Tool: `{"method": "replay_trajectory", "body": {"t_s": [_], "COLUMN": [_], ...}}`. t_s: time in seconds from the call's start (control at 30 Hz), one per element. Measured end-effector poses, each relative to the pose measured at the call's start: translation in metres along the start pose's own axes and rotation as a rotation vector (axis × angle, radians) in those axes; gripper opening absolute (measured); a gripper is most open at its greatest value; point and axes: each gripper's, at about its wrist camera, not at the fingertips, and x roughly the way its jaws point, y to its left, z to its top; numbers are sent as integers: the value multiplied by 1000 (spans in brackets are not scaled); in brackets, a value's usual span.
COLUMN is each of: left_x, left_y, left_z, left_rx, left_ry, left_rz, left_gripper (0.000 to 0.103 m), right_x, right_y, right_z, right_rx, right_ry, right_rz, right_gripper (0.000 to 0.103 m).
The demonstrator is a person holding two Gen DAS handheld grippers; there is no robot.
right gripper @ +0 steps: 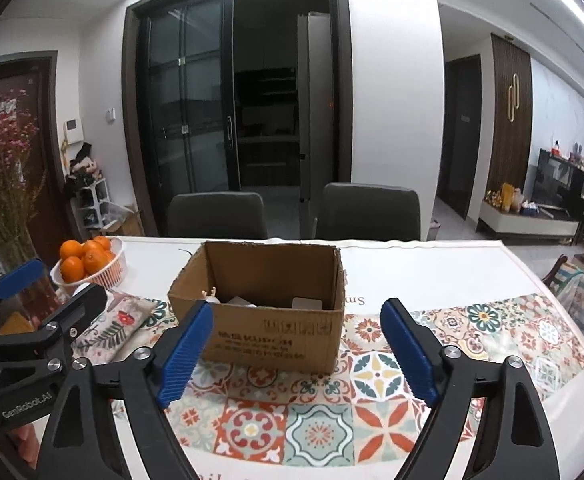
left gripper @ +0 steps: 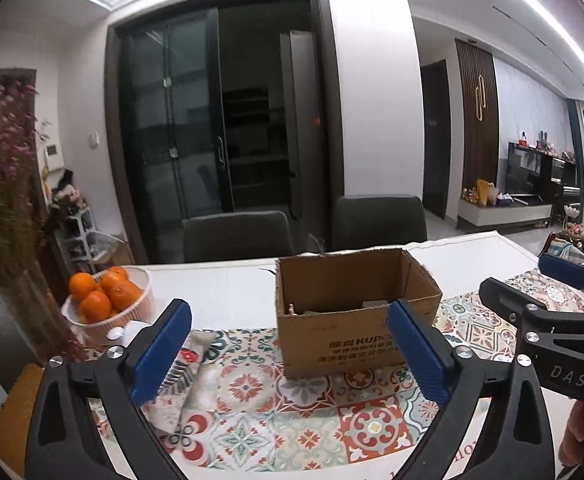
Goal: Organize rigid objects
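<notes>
Cardboard box (left gripper: 356, 312) stands open-topped on the patterned tablecloth (left gripper: 292, 420) at the middle of the table, and both cameras look at it from the near side. Only the right wrist view looks deep enough into the box (right gripper: 264, 304) to show pale items lying on its floor, among them a small figure with antler-like prongs (right gripper: 211, 294) by the near left corner; from the left wrist view just a sliver of those contents shows above the near wall. The left wrist view alone shows a fingertip of the person (left gripper: 572, 436) under the other tool at its right edge, and it gives the closer look at the white basket of oranges (left gripper: 106, 300) beside the glass vase of dried flowers (left gripper: 8, 200). A folded printed cloth (right gripper: 112, 328) lies left of the box, between it and the basket. The left gripper (left gripper: 288, 344) points forward and slightly down over the tablecloth, its blue pads (left gripper: 160, 352) spread wide with nothing between them but the view of the box's near wall; it touches nothing. The right gripper (right gripper: 300, 352) is held the same way just beside it, pads (right gripper: 410, 352) likewise spread apart and empty, clear of the box. Each tool appears at the edge of the other's view, so the two are side by side, short of the box.
</notes>
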Motion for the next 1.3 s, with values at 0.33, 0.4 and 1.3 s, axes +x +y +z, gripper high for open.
{"method": "replay_trajectory", "body": {"t_s": [0.33,0.4,1.3], "left_x": [-52,-59,-97], "left_y": [-4,-4,-7], "left_z": [-21,-26,-43], "left_rx": [17,3,-19], "left_ry": [-91,-87,-98], "left_rz": [71,71,86], "left_gripper": [103,103,103], "right_x": [-47,-52,-98], "right_y": [1,1,7], "right_z": [-25,-28,-53], "right_rx": [11,6,-17], "right_ry": [-73,-76,-135], "right_rz": [-35,-35,-52], "right_gripper": [101,101,101]}}
